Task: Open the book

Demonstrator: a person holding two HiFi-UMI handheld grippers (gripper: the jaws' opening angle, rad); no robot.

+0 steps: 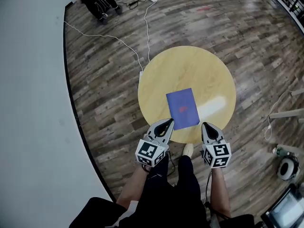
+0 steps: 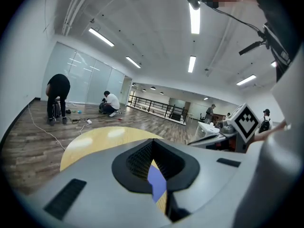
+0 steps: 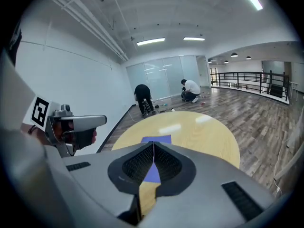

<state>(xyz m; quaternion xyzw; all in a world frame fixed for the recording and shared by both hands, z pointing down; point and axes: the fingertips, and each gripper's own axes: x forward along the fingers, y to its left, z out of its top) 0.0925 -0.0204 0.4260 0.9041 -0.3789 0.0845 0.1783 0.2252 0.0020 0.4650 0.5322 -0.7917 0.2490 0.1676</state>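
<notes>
Wooden floor (image 1: 247,37) rings a yellow table (image 1: 190,63) bearing a blue book (image 1: 183,108); left gripper (image 1: 168,122), right gripper (image 1: 207,125) jaws closed.

Bright, even light from ceiling strips (image 2: 194,15) overhead. Glare patch on table (image 1: 190,65) just ahead of your right gripper (image 1: 207,125); sheen on floor (image 1: 228,23) beyond. Shadows soft, faint. Your gripper views: heavy fisheye bend, black corners, close foreground slightly soft. Head view sharp, edges curved.
</notes>
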